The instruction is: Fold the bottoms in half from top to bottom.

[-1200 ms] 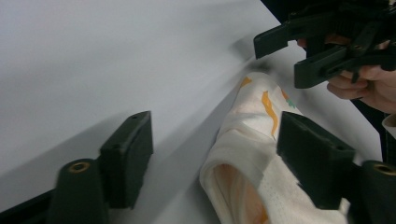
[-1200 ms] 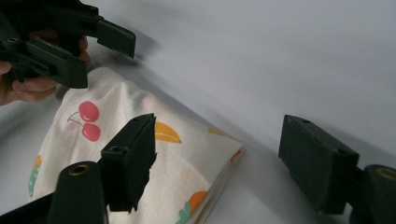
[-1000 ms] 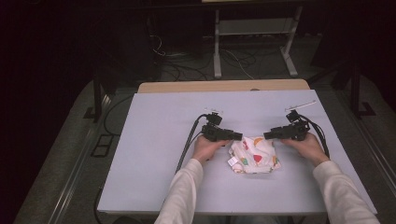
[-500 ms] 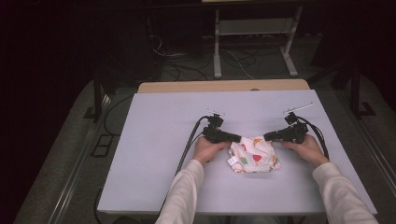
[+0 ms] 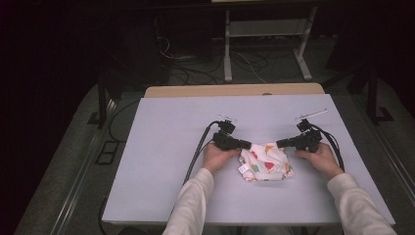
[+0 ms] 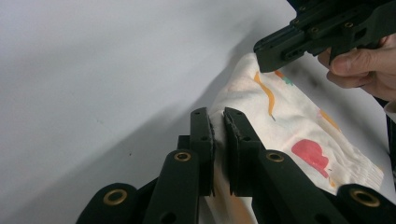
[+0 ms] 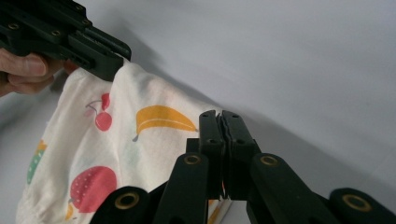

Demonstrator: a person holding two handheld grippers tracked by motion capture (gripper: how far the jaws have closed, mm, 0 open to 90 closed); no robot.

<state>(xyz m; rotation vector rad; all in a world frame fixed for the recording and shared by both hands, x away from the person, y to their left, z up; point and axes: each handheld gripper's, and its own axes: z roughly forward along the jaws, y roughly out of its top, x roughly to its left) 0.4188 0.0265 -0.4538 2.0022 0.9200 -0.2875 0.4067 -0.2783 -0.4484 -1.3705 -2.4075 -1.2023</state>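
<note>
cloth point(image 5: 266, 163) | white, fruit print | crumpled | table's near middle, far corners pinched

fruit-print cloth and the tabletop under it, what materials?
White fruit-print cloth: soft woven or knit cotton by its look, matte; it creases and sags between the left gripper and right gripper. Pale grey tabletop: smooth, matte, probably laminate or a sheet cover; can't tell which.

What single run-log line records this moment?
left gripper: just closed on fruit-print cloth far corner | right gripper: just closed on other far corner | cloth: bunched on table
</note>
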